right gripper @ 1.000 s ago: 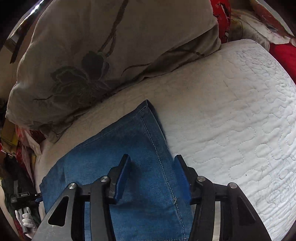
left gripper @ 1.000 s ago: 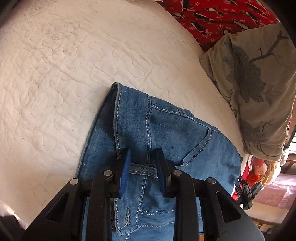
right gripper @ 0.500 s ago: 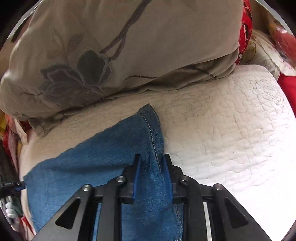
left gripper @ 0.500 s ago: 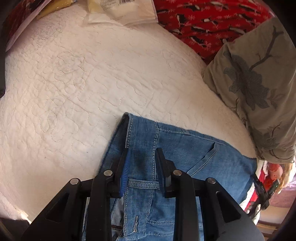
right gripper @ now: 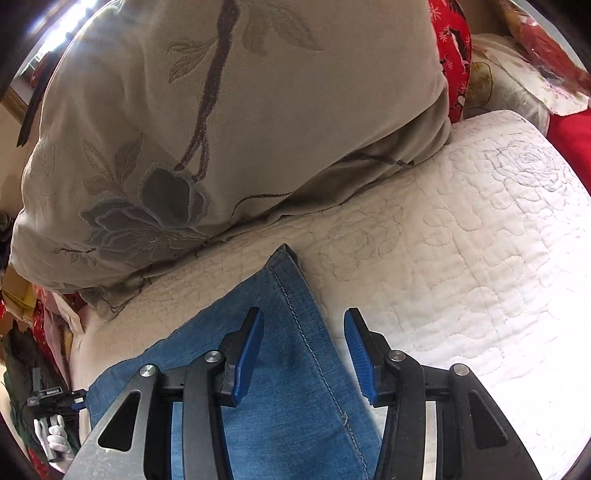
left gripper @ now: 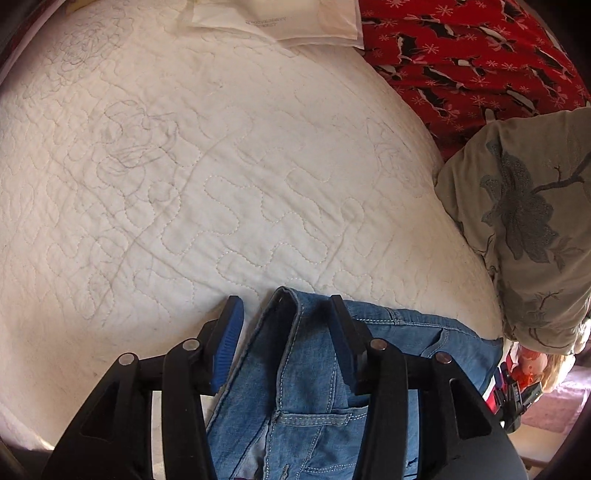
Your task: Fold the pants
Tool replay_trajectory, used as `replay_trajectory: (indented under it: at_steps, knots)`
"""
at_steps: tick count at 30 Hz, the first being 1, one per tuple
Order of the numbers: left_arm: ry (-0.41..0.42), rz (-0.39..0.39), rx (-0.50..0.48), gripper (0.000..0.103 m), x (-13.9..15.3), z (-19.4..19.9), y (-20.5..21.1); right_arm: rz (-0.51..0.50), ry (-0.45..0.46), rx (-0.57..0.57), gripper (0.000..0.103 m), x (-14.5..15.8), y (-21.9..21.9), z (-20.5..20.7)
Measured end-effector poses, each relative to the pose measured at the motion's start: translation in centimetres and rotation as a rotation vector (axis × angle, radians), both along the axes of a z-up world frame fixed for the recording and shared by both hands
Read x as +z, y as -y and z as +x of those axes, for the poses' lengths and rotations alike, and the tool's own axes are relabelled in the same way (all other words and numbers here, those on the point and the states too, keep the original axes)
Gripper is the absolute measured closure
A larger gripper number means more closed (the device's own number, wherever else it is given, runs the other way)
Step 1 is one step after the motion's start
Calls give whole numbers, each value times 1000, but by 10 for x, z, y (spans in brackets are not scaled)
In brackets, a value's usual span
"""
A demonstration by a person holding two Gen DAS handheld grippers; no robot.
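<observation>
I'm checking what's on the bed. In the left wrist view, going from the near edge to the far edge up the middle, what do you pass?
Left gripper → jeans → white quilt → white plastic packet.

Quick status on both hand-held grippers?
Left hand-held gripper: just opened, pads off the jeans.
Right hand-held gripper: just reopened over the hem, gripping nothing.

Pants lie on the quilt (pillow right, package behind).
</observation>
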State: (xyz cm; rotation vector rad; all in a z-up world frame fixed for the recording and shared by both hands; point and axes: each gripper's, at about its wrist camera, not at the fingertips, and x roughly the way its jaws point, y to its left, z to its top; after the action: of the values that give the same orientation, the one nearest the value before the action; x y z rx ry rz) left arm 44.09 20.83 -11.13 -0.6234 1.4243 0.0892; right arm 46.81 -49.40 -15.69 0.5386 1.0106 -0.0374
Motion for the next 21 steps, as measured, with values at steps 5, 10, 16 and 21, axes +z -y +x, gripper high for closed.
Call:
replay_trajectory:
  at_steps: [5, 10, 16, 21]
  knots:
    - [6, 33, -109, 49, 3, 8, 25, -8, 13, -2, 47, -3, -3, 20]
    - [11, 25, -150, 40, 2, 9, 39, -2, -12, 27, 45, -17, -15, 39]
    - [35, 74, -197, 74, 19, 6, 65, -122, -26, 179, 92, -4, -44, 39]
    - [66, 216, -221, 85, 38, -1, 78, -159, 40, 163, 92, 26, -47, 19]
